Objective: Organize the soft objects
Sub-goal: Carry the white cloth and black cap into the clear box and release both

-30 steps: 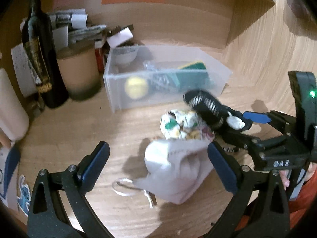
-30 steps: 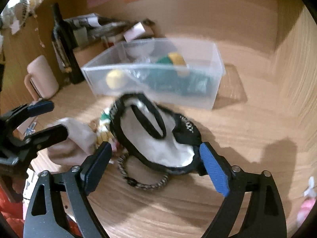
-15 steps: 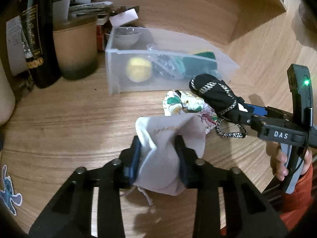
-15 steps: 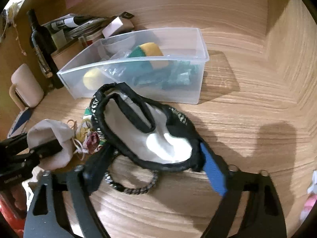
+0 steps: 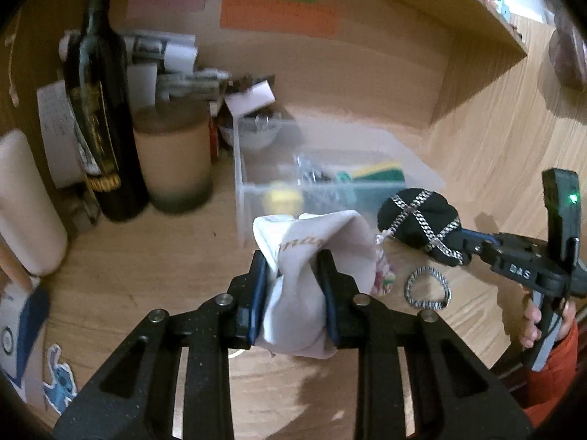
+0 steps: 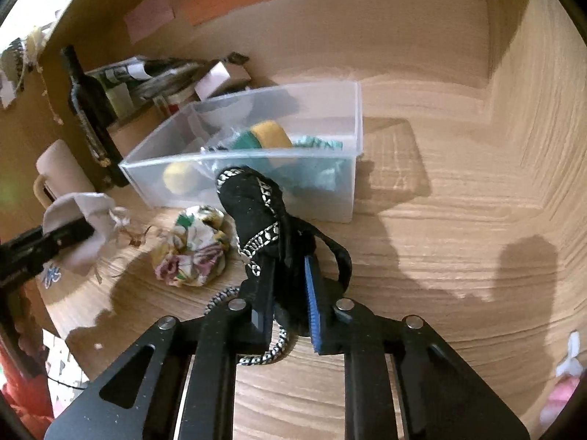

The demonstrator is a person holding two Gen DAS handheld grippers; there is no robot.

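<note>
My left gripper (image 5: 291, 286) is shut on a pale grey cloth pouch (image 5: 312, 256) and holds it above the desk; it also shows in the right wrist view (image 6: 79, 220). My right gripper (image 6: 290, 293) is shut on a black fabric piece with chain trim (image 6: 256, 212), also seen in the left wrist view (image 5: 422, 223), lifted in front of the clear plastic bin (image 6: 352, 117). A floral cloth bundle (image 6: 194, 245) lies on the desk between the two grippers. The bin holds a yellow ball (image 6: 178, 179) and green and yellow soft items (image 6: 268, 137).
A dark wine bottle (image 5: 99, 117), a tan jar (image 5: 172, 161) and stacked papers (image 5: 161, 55) stand left of and behind the bin. A braided cord loop (image 5: 427, 288) lies on the desk. A pale mug (image 6: 58, 168) stands far left. Wooden walls enclose the back and right.
Both grippers closed on their cloths and lifted them. The left pouch and the black piece rose off the desk toward the bin; the cord loop stayed on the desk.
</note>
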